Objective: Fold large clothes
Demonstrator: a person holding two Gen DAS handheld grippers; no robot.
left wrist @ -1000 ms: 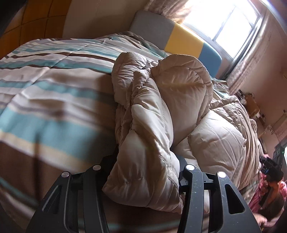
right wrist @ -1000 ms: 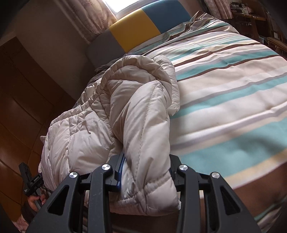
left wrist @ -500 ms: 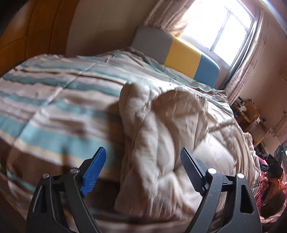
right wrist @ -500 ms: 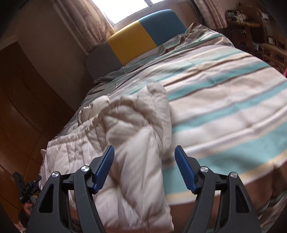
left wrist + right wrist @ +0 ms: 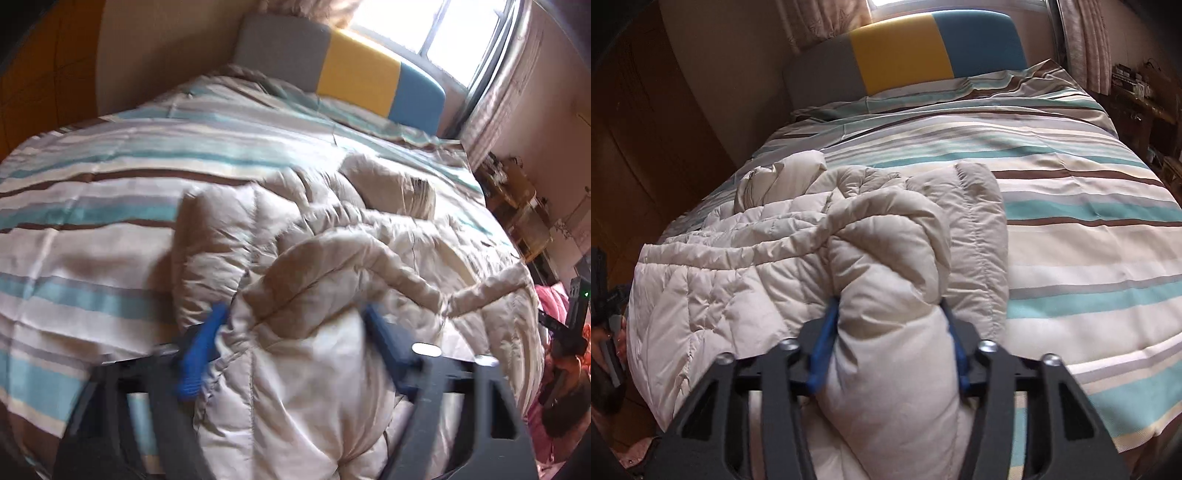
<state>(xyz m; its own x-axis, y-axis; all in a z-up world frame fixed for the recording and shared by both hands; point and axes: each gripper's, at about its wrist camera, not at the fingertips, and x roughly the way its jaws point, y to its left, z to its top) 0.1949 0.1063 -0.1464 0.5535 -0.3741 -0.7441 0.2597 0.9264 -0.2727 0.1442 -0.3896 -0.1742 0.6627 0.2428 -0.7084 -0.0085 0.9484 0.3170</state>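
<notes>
Two claws just closing, left claw (image 5: 295,339) and right claw (image 5: 888,339) each pinching the puffy beige coat (image 5: 890,266), striped bed (image 5: 1089,206)

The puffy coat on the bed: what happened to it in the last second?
Both grippers let the puffy coat go, then closed on it again. The right gripper now squeezes a thick fold; the left gripper's jaws have been closing around another bunch. The coat dropped flatter. The striped bedspread stayed put.
</notes>
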